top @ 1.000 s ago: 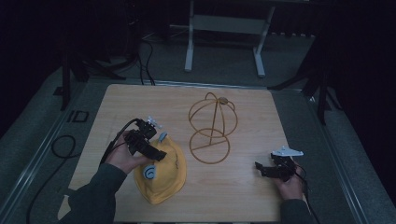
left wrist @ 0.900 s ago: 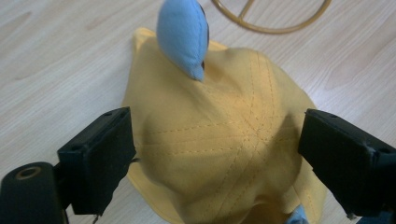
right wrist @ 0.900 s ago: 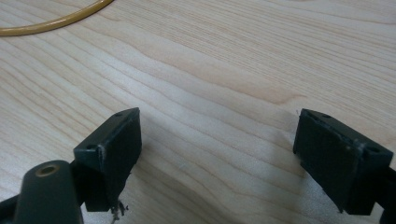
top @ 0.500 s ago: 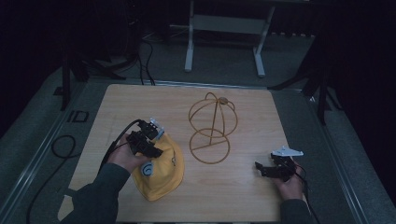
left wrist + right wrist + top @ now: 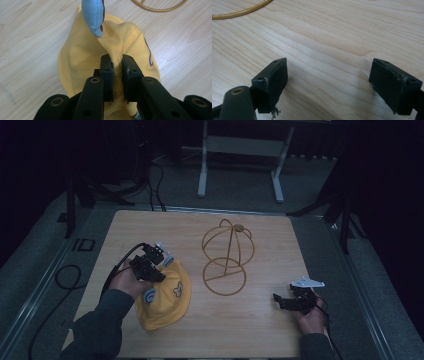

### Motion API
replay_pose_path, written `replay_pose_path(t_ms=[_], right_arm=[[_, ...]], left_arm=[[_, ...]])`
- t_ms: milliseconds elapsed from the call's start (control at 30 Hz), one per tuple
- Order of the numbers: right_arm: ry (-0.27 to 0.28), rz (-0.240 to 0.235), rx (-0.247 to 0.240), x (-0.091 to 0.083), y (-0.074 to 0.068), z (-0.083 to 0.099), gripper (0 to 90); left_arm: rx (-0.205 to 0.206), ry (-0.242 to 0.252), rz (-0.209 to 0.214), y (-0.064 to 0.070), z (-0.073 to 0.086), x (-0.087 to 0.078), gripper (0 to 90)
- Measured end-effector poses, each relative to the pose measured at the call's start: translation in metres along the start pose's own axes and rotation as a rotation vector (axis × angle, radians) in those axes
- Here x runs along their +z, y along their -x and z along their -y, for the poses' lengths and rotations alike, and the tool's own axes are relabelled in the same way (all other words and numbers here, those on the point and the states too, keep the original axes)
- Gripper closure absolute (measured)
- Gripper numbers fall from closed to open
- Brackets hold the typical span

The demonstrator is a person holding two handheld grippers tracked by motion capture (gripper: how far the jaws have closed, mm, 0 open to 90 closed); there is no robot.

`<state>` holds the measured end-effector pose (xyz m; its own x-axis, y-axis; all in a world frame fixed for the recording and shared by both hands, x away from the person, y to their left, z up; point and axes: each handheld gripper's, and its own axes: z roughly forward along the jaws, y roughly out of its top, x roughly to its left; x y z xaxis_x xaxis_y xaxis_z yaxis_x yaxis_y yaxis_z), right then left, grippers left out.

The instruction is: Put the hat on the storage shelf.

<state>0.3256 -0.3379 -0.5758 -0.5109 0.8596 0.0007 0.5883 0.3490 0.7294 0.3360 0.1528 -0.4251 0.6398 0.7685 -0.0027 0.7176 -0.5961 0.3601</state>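
Since a second ago the yellow hat (image 5: 162, 297) has been pulled up at its top and bunched, where earlier it lay flatter and rounder on the table (image 5: 260, 330). It sits in the lower left of the high view, its lower edge on the wood, its upper part lifted into a fold. In the left gripper view the left gripper (image 5: 117, 67) is clenched on that fold of yellow cloth, the jaws pressed on it from both sides, and a blue ear (image 5: 93, 15) hangs above them at the top of the frame. From above, the left gripper (image 5: 152, 262) rests over the hat's upper left edge. Just right of the hat, apart from it, stands the wire stand (image 5: 227, 255), near the middle of the frame. At the lower right the right gripper (image 5: 287, 301) holds nothing; in its own view the right gripper (image 5: 328, 82) has its jaws spread wide over bare wood.
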Motion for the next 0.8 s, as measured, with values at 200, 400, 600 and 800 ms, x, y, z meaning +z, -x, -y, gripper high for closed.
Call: replay_pose_path(t_ms=[200, 400, 600, 800], right_arm=[[0.0, 0.0, 0.0, 0.0, 0.0, 0.0, 15.2], [0.0, 0.0, 0.001, 0.0, 0.0, 0.0, 15.3], [0.0, 0.0, 0.0, 0.0, 0.0, 0.0, 15.2], [0.0, 0.0, 0.002, 0.0, 0.0, 0.0, 15.2]], left_arm=[[0.01, 0.007, 0.013, -0.01, -0.005, -0.015, 80.7], [0.015, 0.024, 0.017, -0.015, -0.01, -0.029, 80.7], [0.021, 0.028, 0.012, -0.022, -0.016, -0.04, 80.8], [0.022, 0.046, 0.019, -0.03, -0.021, -0.051, 80.7]])
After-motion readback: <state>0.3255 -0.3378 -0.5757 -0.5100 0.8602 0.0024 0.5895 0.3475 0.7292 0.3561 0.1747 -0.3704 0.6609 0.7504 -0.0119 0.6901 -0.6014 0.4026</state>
